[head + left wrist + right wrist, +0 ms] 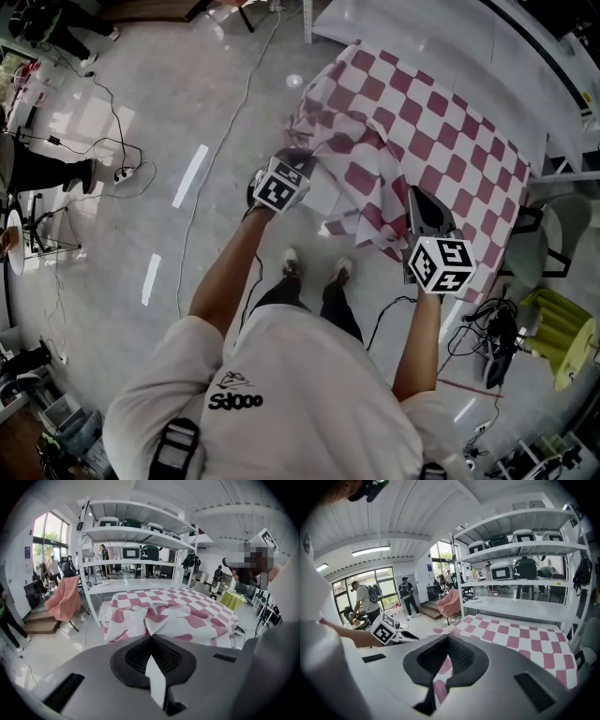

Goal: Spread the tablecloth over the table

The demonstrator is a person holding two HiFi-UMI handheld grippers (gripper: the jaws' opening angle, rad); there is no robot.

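A pink-and-white checked tablecloth (427,122) lies rumpled over the table at the upper right of the head view, bunched along its near edge. My left gripper (298,157) is shut on the cloth's near left corner. In the left gripper view a white strip of cloth (155,681) runs between the closed jaws of that gripper (151,637), and the tablecloth (178,609) spreads out ahead. My right gripper (419,197) is shut on the near right edge. The right gripper view shows pink-and-white cloth (439,688) pinched in its jaws (448,635), with the left gripper's marker cube (384,629) off to the left.
A white shelving rack (136,536) with cases stands just behind the table. A chair draped in pink (65,599) is at the left, a yellow-green chair (562,333) at the right. Cables (487,328) trail on the floor near my feet. People stand by the windows (365,599).
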